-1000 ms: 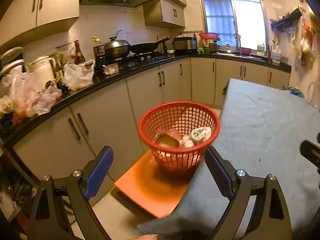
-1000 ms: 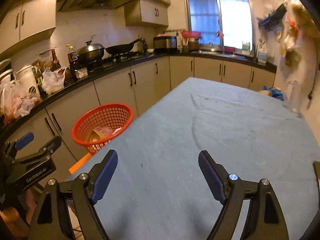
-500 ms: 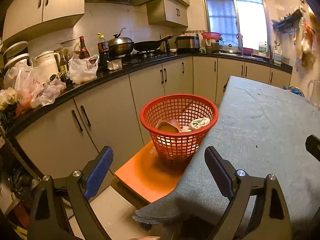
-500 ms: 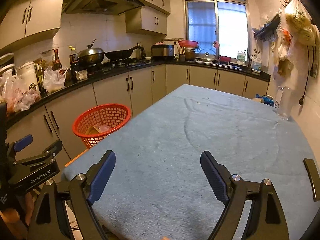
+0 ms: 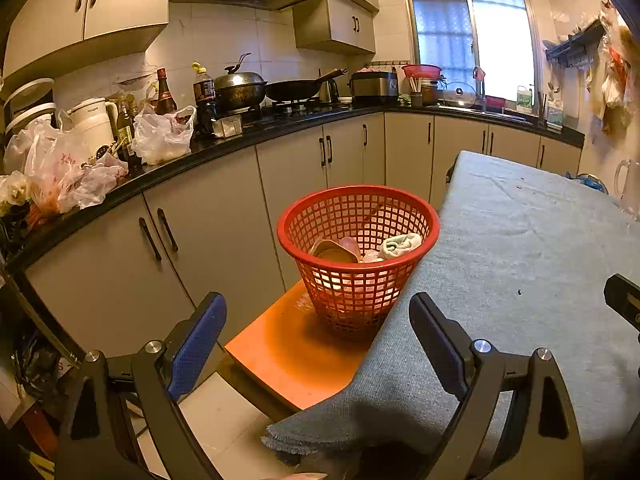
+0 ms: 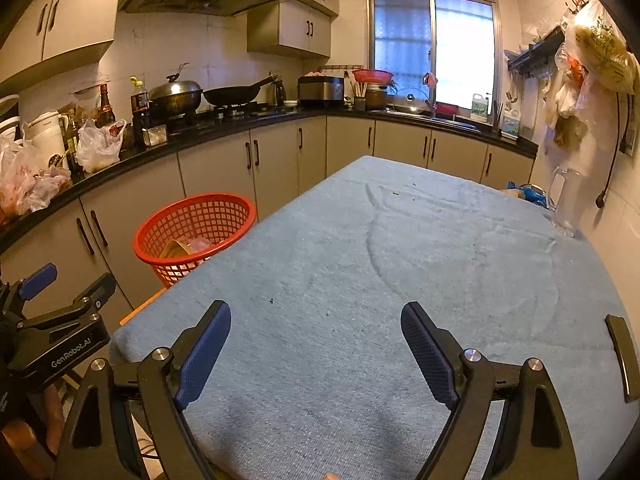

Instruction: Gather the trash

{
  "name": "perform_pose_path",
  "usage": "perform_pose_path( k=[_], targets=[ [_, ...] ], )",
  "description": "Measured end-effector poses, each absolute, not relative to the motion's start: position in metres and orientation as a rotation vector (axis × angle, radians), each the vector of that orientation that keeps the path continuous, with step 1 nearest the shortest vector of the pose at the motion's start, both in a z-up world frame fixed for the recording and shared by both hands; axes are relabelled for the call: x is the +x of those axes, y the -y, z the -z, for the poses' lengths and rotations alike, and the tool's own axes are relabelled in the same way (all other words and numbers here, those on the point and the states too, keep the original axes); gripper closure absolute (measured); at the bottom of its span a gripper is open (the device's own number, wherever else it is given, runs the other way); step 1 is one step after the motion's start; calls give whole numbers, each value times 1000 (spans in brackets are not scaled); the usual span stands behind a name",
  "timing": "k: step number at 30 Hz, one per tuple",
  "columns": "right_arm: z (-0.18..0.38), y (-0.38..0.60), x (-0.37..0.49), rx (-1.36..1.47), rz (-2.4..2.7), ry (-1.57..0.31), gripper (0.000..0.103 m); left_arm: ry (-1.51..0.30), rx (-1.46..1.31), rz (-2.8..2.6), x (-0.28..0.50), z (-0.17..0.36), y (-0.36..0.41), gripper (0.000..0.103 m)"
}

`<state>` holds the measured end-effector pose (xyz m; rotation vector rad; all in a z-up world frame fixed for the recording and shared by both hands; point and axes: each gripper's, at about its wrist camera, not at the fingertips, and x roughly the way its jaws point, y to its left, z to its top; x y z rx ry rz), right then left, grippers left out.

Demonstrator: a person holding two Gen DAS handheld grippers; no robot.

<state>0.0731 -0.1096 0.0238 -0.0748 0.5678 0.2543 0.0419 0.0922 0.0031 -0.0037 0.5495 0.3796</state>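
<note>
Red basket [image 5: 358, 236] w/ crumpled trash [image 5: 400, 245] inside; both tools, left [image 5: 316, 344] & right [image 6: 316, 350], open, empty.

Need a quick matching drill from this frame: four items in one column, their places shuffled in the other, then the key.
Items
1. red basket
2. wok
3. white plastic bag
4. clear jug

Places
A. on the stove under the hood
B. far right edge of the table, by the wall
C. on the orange stool beside the table
D. on the black counter, left of the stove

Pairs: 1-C, 2-A, 3-D, 4-B
</note>
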Motion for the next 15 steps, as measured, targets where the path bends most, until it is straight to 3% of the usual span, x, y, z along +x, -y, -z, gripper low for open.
perform_pose_path(
  k=[15],
  targets=[
    [-20,109,77,-87,-240,-580,12,-553,4,-382,46,3,-91,11]
  ],
)
